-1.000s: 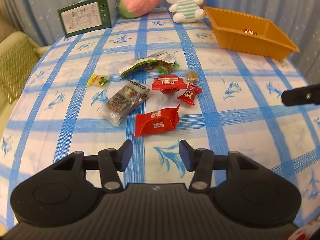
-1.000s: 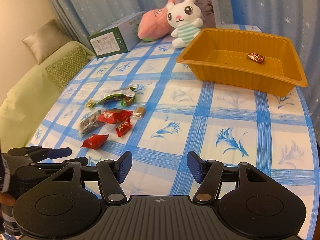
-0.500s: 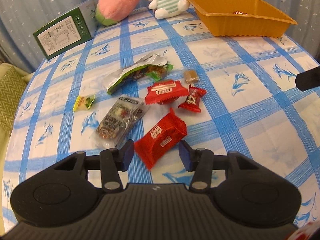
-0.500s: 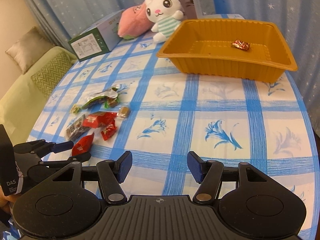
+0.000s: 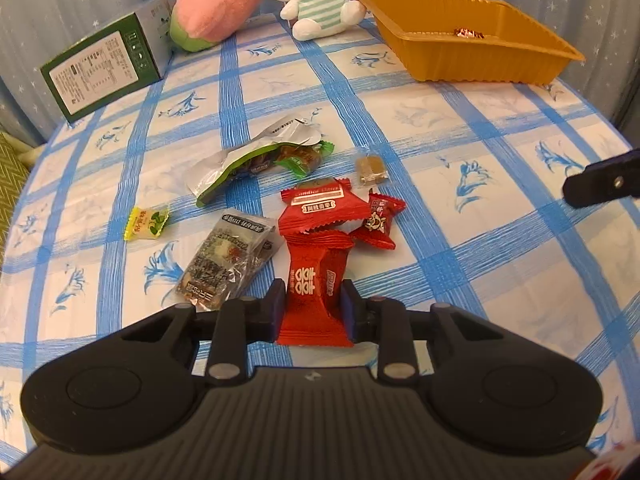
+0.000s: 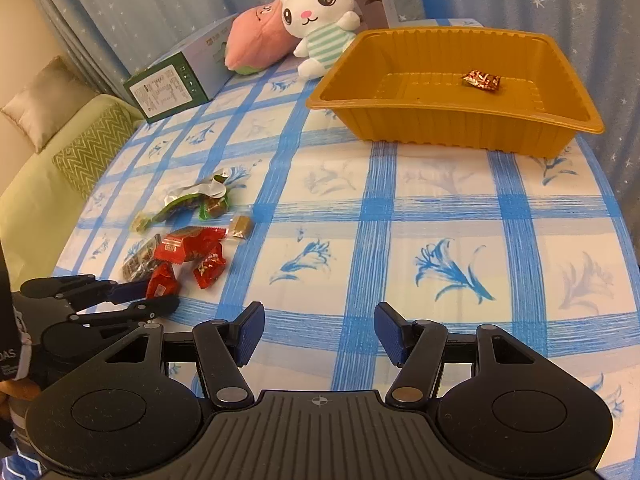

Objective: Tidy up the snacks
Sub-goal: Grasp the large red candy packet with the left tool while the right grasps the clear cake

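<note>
**Left tongs on red snack packet; tray lies upper right**

The left tongs (image 5: 313, 307) hold the red snack packet (image 5: 314, 280) across its width at lower centre of the left view; its long axis runs forward between the fingers. The orange tray (image 5: 472, 60), upper right, holds one candy (image 6: 482, 81). The right tongs (image 6: 319, 336) hang wide and empty, nearer the tray.

Against the tabletop's (image 6: 500, 240) far edge: white bunny plush (image 6: 320, 20) in striped shirt, leaning on pink peach-shaped plush (image 6: 256, 42); green-and-white carton (image 6: 176, 84) lying near the far left edge. Beyond the left edge, sofa (image 6: 36, 184) with zigzag-patterned cushion (image 6: 94, 146). Behind, starred blue curtain (image 6: 160, 0).
</note>
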Tool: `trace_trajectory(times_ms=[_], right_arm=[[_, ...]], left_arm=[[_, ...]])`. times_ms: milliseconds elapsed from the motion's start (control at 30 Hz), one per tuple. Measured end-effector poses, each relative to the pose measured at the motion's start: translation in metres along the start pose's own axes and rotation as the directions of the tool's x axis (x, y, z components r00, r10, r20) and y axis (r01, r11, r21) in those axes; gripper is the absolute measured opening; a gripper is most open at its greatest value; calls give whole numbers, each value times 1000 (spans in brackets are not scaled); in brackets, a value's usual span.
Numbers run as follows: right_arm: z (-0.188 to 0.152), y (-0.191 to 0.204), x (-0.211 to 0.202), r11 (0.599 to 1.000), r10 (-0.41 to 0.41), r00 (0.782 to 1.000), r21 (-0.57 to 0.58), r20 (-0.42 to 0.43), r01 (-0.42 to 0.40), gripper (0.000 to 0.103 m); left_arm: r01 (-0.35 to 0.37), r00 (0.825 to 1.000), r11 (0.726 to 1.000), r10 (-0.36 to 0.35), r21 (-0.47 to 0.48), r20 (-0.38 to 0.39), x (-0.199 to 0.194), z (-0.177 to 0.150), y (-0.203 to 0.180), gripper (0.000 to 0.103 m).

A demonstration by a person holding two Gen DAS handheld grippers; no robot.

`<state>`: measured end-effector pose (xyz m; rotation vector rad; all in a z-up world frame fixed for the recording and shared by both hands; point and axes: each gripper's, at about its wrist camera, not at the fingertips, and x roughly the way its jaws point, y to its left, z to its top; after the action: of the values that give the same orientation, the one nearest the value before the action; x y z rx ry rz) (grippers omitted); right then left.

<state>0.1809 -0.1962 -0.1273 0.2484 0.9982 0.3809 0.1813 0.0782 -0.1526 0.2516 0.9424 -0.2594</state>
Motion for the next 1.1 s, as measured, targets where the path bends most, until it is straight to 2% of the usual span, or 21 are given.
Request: trace_trajectory(times_ms=[133,333,467,567,733,833,1100], right_arm=[[2,5,7,1000,8,1000,-22,6,-7,61],[11,19,23,996,41,999,-81,30,-38,61],[21,34,37,990,63,997,-132,33,-59,60],[29,45,49,985,81,996,-158,33,-74,50],[43,63,70,978,86,996,-192,33,-78,42],[50,70,84,977,76,997,-200,22,-70,36],[58,79,115,981,18,1000,-191,-9,-19,32]], left_arm=[[38,999,997,-37,-60,4,-7,1,7,26],[58,998,990,-55,-127,25,-28,-2,19,26],[42,998,986,-35,-163,47,-43,-2,30,26],[25,998,978,-12,-205,62,-51,-2,42,26],[-18,997,962,38,-272,70,-58,-2,66,26],[-42,996,954,65,-298,67,-59,-3,79,26],[-76,992,939,104,-335,66,-58,-3,104,26]])
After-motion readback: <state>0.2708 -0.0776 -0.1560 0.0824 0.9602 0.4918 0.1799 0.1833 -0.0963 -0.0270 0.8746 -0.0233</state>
